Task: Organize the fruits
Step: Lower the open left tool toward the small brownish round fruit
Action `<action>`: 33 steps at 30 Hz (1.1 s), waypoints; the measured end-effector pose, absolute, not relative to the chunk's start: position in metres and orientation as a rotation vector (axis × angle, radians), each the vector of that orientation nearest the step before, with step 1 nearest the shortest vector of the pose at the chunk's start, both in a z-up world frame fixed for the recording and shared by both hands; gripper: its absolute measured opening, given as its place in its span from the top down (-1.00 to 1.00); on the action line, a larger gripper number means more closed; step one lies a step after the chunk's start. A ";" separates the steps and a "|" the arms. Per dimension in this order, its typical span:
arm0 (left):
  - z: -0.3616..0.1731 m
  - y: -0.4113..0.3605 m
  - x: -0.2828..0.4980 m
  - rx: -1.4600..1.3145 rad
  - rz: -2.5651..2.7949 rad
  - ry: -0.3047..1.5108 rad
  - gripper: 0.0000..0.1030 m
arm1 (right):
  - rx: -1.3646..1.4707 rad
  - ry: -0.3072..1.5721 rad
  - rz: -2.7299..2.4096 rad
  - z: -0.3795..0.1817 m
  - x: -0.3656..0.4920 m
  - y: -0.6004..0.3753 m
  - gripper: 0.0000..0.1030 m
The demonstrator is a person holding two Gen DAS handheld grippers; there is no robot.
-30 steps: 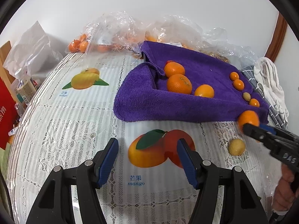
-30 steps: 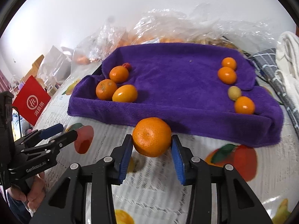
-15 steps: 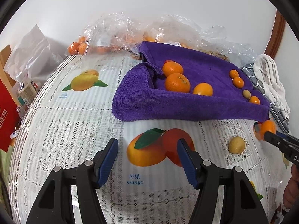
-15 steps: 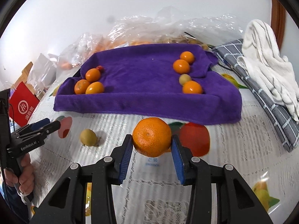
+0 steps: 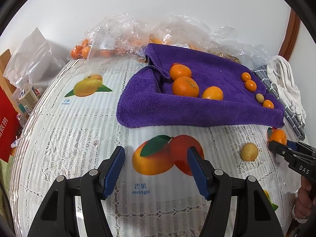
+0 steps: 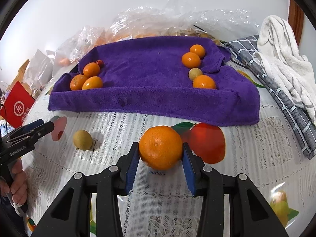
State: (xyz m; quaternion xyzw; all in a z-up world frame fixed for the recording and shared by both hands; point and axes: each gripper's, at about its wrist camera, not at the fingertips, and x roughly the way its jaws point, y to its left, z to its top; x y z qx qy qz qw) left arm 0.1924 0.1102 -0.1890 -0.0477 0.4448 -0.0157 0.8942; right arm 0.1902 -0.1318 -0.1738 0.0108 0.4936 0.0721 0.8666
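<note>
Squarely between the right tongs (image 6: pixel 160 159), an orange (image 6: pixel 160 147), clamped by both pads; left tongs (image 5: pixel 156 169) released, empty.

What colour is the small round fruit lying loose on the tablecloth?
Yellowish-green: the small round fruit sits alone on the lace tablecloth; clearest in the right wrist view.

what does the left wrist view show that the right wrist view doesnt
Only the left wrist view: the left gripper head on, open, with nothing between its fingers; a printed yellow mango on the tablecloth; a small bottle at the left edge.

Only the right wrist view: the right gripper close up, fingers pressed on an orange; a small red fruit at the back left of the purple towel.

Both: the towel with two fruit groups, the loose yellow-green fruit on the tablecloth, plastic bags, a white cloth.
</note>
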 end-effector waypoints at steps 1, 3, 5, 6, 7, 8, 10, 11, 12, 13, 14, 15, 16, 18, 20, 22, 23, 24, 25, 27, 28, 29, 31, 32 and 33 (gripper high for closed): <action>-0.189 0.110 0.193 -0.097 -0.033 0.923 -0.23 | 0.018 1.027 0.148 -0.174 0.190 -0.131 0.18; -0.189 0.109 0.193 -0.095 -0.032 0.923 -0.23 | 0.009 1.024 0.148 -0.174 0.191 -0.130 0.18; -0.189 0.109 0.193 -0.096 -0.032 0.923 -0.23 | 0.014 1.020 0.151 -0.173 0.190 -0.130 0.19; -0.189 0.109 0.193 -0.094 -0.032 0.922 -0.23 | 0.017 1.021 0.152 -0.173 0.190 -0.131 0.19; -0.189 0.108 0.193 -0.092 -0.034 0.922 -0.23 | 0.023 1.020 0.156 -0.173 0.190 -0.132 0.19; -0.189 0.108 0.193 -0.092 -0.036 0.922 -0.23 | 0.029 1.020 0.160 -0.173 0.189 -0.133 0.20; -0.189 0.107 0.192 -0.088 -0.042 0.916 -0.23 | 0.045 1.017 0.164 -0.172 0.188 -0.135 0.20; -0.188 0.107 0.192 -0.087 -0.046 0.911 -0.23 | 0.049 1.015 0.165 -0.171 0.187 -0.135 0.20; -0.187 0.106 0.191 -0.086 -0.053 0.903 -0.23 | 0.053 1.013 0.166 -0.170 0.186 -0.136 0.20; -0.185 0.106 0.190 -0.086 -0.064 0.895 -0.23 | 0.054 1.012 0.167 -0.169 0.185 -0.137 0.20; -0.184 0.105 0.190 -0.087 -0.072 0.890 -0.23 | 0.051 1.009 0.166 -0.168 0.185 -0.138 0.20; -0.183 0.105 0.189 -0.088 -0.081 0.881 -0.23 | 0.049 1.007 0.165 -0.168 0.184 -0.138 0.20; -0.181 0.106 0.188 -0.092 -0.090 0.874 -0.23 | 0.047 1.003 0.163 -0.166 0.184 -0.139 0.20; -0.178 0.107 0.187 -0.116 -0.112 0.865 -0.23 | 0.050 0.997 0.162 -0.164 0.183 -0.141 0.20; -0.175 0.108 0.186 -0.142 -0.132 0.858 -0.23 | 0.057 0.992 0.160 -0.161 0.182 -0.145 0.20; -0.171 0.108 0.183 -0.162 -0.147 0.842 -0.23 | 0.063 0.986 0.156 -0.158 0.181 -0.149 0.20; -0.170 0.107 0.182 -0.162 -0.149 0.842 -0.23 | 0.067 0.984 0.154 -0.157 0.181 -0.150 0.20; -0.169 0.105 0.180 -0.165 -0.158 0.847 -0.23 | 0.072 0.980 0.154 -0.156 0.180 -0.152 0.20; -0.169 0.103 0.179 -0.171 -0.168 0.849 -0.23 | 0.074 0.978 0.154 -0.155 0.180 -0.154 0.20; -0.169 0.097 0.176 -0.176 -0.186 0.858 -0.23 | 0.076 0.972 0.151 -0.152 0.179 -0.157 0.20; -0.169 0.095 0.174 -0.174 -0.191 0.863 -0.23 | 0.077 0.970 0.151 -0.152 0.178 -0.158 0.20; -0.169 0.092 0.173 -0.170 -0.198 0.867 -0.23 | 0.078 0.967 0.150 -0.151 0.178 -0.159 0.20; -0.168 0.088 0.169 -0.167 -0.210 0.870 -0.23 | 0.082 0.963 0.148 -0.149 0.177 -0.161 0.20; -0.167 0.087 0.168 -0.172 -0.217 0.871 -0.23 | 0.083 0.961 0.149 -0.149 0.177 -0.162 0.20; -0.165 0.087 0.167 -0.185 -0.228 0.875 -0.23 | 0.085 0.959 0.148 -0.148 0.176 -0.164 0.20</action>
